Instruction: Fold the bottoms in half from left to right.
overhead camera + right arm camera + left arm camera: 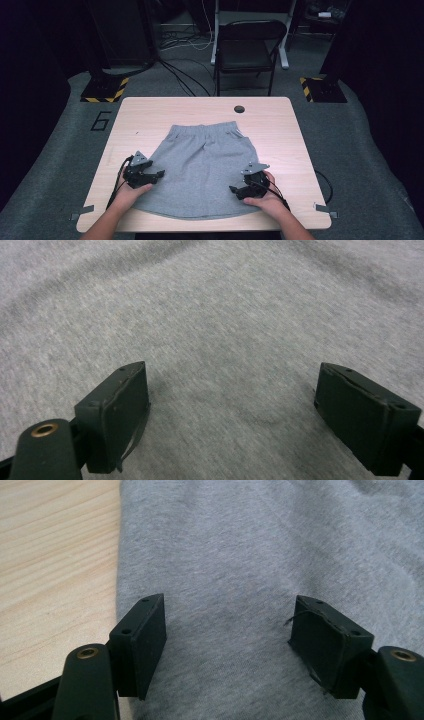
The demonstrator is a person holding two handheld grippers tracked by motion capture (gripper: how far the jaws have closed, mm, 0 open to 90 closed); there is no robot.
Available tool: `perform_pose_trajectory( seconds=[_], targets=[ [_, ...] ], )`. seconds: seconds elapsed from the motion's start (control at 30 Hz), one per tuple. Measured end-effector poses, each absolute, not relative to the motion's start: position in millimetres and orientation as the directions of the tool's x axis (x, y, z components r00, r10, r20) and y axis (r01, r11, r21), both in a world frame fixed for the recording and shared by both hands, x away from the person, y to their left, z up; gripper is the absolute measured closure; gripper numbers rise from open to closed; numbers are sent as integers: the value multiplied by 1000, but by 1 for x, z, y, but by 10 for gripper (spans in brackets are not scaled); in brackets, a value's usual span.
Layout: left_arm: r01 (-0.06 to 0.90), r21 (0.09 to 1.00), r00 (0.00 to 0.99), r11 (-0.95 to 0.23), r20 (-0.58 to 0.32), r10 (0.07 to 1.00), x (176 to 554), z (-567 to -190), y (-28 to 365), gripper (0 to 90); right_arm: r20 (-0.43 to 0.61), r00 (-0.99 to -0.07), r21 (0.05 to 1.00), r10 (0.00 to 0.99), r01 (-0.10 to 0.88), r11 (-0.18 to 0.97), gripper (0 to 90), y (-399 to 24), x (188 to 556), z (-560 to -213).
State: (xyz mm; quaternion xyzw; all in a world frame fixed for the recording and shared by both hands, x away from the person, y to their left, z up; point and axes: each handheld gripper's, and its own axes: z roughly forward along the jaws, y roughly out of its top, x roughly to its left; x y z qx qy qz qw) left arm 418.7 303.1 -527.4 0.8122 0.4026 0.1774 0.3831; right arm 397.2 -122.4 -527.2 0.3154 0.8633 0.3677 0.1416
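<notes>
A grey skirt-like garment (202,167) lies flat on the wooden table (150,112), waistband toward the far side, hem near the front edge. My left gripper (159,174) rests over the garment's left edge, jaws wide apart; in the left gripper view (227,630) the grey fabric (260,555) lies below the gap, with nothing pinched. My right gripper (233,190) sits over the garment's right lower part, also open; in the right gripper view (232,410) the cloth (215,315) spreads under the jaws. A hand holds each gripper from the front.
A round cable hole (239,109) is in the table near its far edge. A black folding chair (247,47) stands beyond the table. Cables run across the grey floor, and black stands with striped bases (105,89) flank the far corners.
</notes>
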Motion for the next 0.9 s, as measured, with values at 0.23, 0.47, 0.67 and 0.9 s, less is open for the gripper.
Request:
perform_pose_trajectory(
  seconds=[0.23, 0.47, 0.67, 0.9],
  targets=[
    [510, 765, 612, -393, -1, 791, 417, -528, 302, 305, -12, -760, 725, 650, 441, 530, 136, -122, 397, -527],
    [534, 758, 606, -376, -33, 795, 415, -525, 305, 335, -9, -758, 724, 652, 445, 527, 138, -122, 397, -527],
    [565, 744, 578, -357, -48, 814, 416, -522, 303, 366, -4, -751, 731, 660, 449, 514, 151, -122, 397, -527],
    [593, 740, 545, -317, -80, 834, 415, -519, 307, 422, -3, -748, 732, 664, 451, 511, 163, -122, 396, -527]
  ],
)
